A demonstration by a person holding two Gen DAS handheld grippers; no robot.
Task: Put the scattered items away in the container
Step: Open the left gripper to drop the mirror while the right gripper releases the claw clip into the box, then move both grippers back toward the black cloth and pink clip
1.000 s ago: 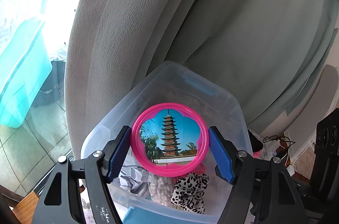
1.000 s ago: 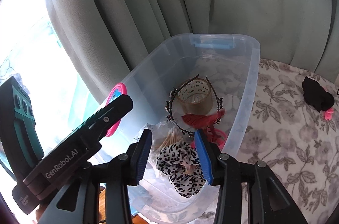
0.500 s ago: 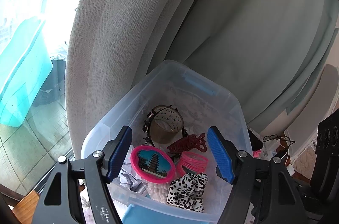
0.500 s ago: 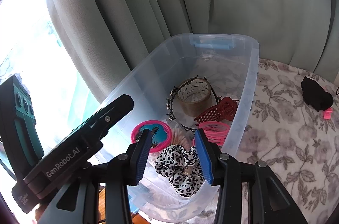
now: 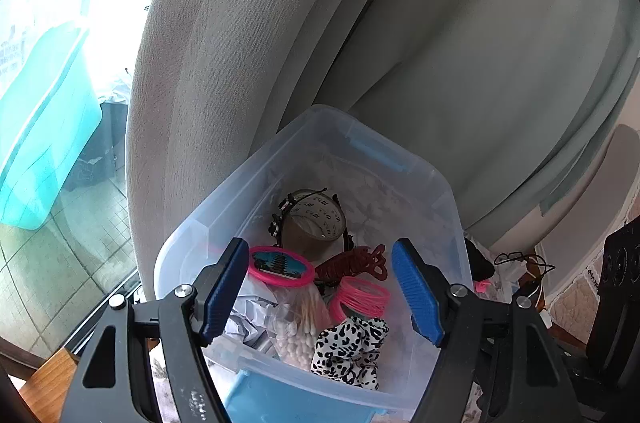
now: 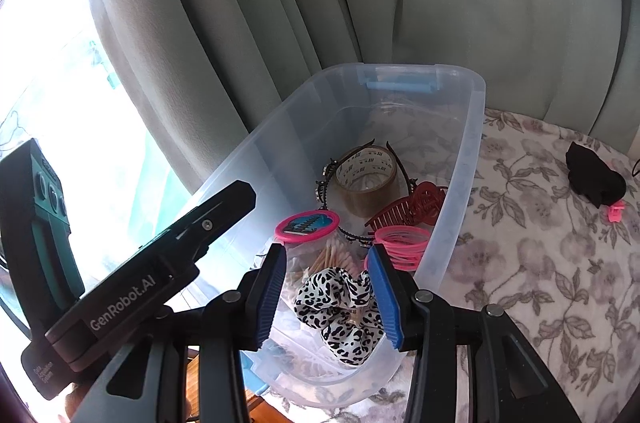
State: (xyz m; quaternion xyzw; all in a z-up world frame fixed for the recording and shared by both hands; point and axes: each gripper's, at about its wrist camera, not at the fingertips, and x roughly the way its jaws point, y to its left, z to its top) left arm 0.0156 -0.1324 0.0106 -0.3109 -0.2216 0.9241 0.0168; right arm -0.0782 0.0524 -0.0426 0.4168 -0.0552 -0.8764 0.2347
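A clear plastic bin (image 5: 448,199) (image 6: 464,159) holds a pink round mirror (image 5: 280,267) (image 6: 307,223), a tape roll (image 5: 316,223) (image 6: 368,175), a red hair claw (image 5: 352,263) (image 6: 416,207), pink bangles (image 5: 362,299) (image 6: 402,241), a bag of cotton swabs (image 5: 298,327) (image 6: 320,259) and a leopard scrunchie (image 5: 352,351) (image 6: 340,307). My left gripper (image 5: 320,293) is open and empty above the bin's near end. My right gripper (image 6: 327,299) is open and empty above the scrunchie. The left gripper's body (image 6: 160,263) shows in the right wrist view.
A black cloth item (image 6: 596,179) with a pink clip (image 6: 616,213) lies on the floral tablecloth (image 6: 540,263) right of the bin. Grey curtains (image 5: 360,43) (image 6: 320,3) hang close behind the bin. A window with a teal tub (image 5: 36,127) is at the left.
My left gripper opened and let go of the pink mirror, which dropped into the bin and settled on the swab bag. The right gripper barely moved.
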